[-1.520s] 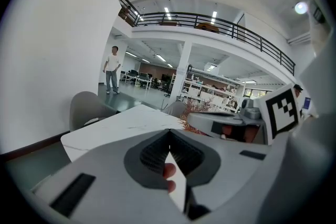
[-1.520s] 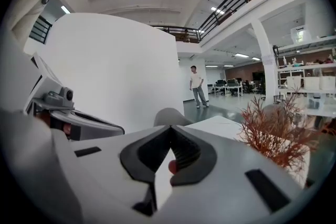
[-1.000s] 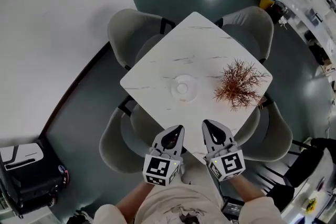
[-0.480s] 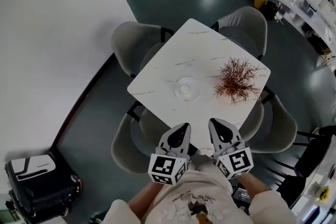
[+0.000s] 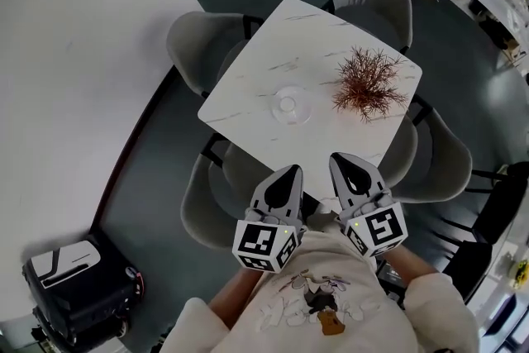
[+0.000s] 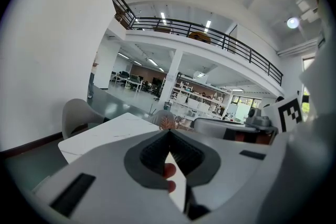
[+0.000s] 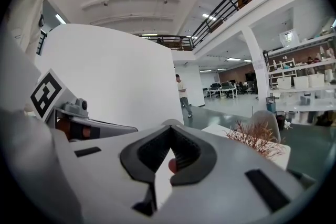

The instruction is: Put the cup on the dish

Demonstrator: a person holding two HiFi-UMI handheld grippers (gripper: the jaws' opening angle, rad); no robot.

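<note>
since a second ago the table (image 5: 248, 87) has drifted up the head view and looks a little smaller, more of the person's shirt (image 5: 318, 310) fills the bottom edge, and the black case (image 5: 78, 285) has slid inward from the left. nearest, both grippers are held close against the chest, side by side and pointing toward 12 o'clock. the left gripper (image 5: 285, 176) has its jaws pressed together tip to tip with nothing between them, as its own view shows. the right gripper (image 5: 351, 165), just beside it at 3 o'clock, is likewise fully closed and empty. their tips reach only the near corner of the white marbled table, well apart from the tableware. near the table's middle sits the clear dish (image 5: 307, 113), and the cup (image 5: 287, 104) appears to stand at its centre, though both are too small and transparent to separate with certainty. at 2 o'clock of the dish stands a reddish dried plant (image 5: 368, 83), apart from it. four grey chairs (image 5: 202, 45) ring the table, one at each side. the black case lies on the dark floor at 8 o'clock. in the right gripper view a person (image 7: 182, 94) walks far off beside a white wall.
</note>
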